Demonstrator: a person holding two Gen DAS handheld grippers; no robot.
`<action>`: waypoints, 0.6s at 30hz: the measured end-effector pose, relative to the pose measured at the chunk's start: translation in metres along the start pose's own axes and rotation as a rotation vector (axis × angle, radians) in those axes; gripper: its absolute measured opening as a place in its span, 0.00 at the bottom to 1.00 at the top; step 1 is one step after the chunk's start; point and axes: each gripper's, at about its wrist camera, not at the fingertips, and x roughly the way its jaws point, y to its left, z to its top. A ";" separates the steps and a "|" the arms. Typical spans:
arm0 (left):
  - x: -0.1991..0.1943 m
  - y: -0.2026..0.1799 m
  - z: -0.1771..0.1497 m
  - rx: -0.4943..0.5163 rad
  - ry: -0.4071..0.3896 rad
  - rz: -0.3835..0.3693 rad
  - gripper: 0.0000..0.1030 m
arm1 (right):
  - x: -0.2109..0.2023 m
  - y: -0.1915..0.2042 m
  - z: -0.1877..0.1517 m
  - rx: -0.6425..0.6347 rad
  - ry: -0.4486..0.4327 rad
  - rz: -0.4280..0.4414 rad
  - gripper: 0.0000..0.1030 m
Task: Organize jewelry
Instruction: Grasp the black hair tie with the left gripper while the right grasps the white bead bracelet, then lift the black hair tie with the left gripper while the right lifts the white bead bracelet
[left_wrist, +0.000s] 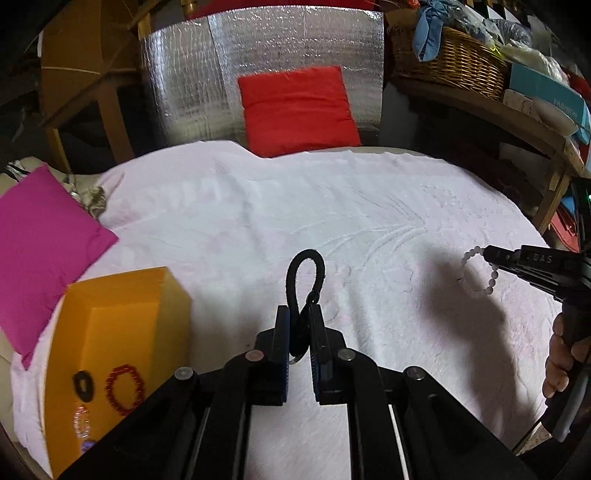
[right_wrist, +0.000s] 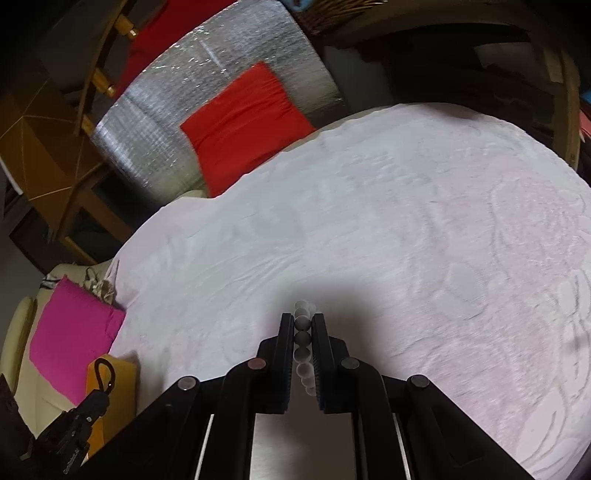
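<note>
Jewelry comes first: the orange box (left_wrist: 110, 354), left of my left tongs (left_wrist: 298, 317), already holds a red bracelet (left_wrist: 123, 386). Those tongs are clenched on a black cord bracelet (left_wrist: 306, 273); my right tongs (right_wrist: 303, 325) grip a white bead bracelet (right_wrist: 303, 354). I'd carry both over the box before letting go, low, so nothing bounces out.

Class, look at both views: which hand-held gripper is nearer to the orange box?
Left. The left hand-held gripper, holding a black cord bracelet, is just beside the orange box. The right hand-held gripper, holding a white bead bracelet, is far across the cloth.
</note>
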 end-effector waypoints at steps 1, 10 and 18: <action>-0.003 0.001 -0.001 0.002 -0.004 0.005 0.10 | -0.003 0.003 -0.002 -0.003 0.001 0.005 0.10; -0.011 0.001 -0.015 0.000 0.010 0.018 0.10 | -0.008 0.014 -0.014 -0.030 0.008 0.044 0.10; -0.016 -0.006 -0.020 0.007 0.016 0.021 0.10 | -0.015 0.008 -0.019 -0.016 0.014 0.063 0.10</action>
